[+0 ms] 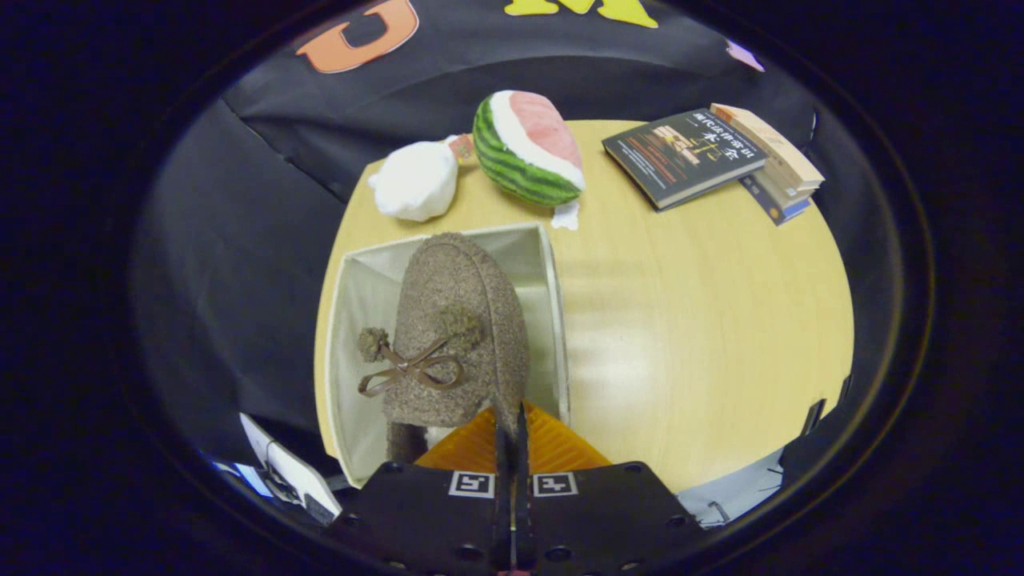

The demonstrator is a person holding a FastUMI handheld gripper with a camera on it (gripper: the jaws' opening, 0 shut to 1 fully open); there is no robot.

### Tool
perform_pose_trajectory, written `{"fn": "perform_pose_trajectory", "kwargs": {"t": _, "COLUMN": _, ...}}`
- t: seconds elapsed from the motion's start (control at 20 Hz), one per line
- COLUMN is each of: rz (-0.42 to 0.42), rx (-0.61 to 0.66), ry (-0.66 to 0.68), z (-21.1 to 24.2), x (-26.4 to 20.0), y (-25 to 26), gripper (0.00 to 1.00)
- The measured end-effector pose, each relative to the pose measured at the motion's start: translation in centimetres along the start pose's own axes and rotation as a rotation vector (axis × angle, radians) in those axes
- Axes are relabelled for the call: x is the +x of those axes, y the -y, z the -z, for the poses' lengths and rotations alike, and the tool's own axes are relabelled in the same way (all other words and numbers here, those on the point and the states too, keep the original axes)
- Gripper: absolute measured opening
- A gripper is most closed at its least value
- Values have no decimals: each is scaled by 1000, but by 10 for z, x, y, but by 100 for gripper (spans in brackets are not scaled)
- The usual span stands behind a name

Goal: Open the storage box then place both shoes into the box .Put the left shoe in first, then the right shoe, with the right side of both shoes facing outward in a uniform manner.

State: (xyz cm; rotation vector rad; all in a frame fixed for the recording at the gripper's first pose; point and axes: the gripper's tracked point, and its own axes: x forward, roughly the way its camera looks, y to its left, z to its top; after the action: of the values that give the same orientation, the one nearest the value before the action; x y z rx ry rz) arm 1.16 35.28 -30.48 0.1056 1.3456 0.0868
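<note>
Shoe carried over the open storage box, gripper clamped on its edge.

Left to right: the storage box [358,320] sits open at the table's [704,352] left edge, with a white soft bundle [416,181] and a plush watermelon slice [528,148] beyond it and a stack of books [720,156] further right. The shoe [460,328], bow on top, hangs above the box opening, the gripper [512,424] pinching its rim with both fingers closed tight. No second shoe shows in the box, so this looks like the placing of the first one; the next move likely calls for lowering it in, right side outward, then letting go.
</note>
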Motion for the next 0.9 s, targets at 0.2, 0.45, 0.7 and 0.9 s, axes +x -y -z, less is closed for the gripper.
{"fn": "perform_pose_trajectory", "kwargs": {"t": 0.2, "rz": 98, "rx": 49, "ry": -6, "z": 4, "x": 20, "y": -7, "gripper": 3}}
{"fn": "perform_pose_trajectory", "kwargs": {"t": 0.45, "rz": 232, "rx": 31, "ry": 17, "z": -1, "x": 36, "y": 2, "gripper": 5}}
{"fn": "perform_pose_trajectory", "kwargs": {"t": 0.7, "rz": 250, "rx": 24, "ry": 24, "z": -2, "x": 42, "y": 2, "gripper": 6}}
{"fn": "perform_pose_trajectory", "kwargs": {"t": 0.9, "rz": 218, "rx": 20, "ry": 47, "z": -3, "x": 35, "y": -8, "gripper": 19}}
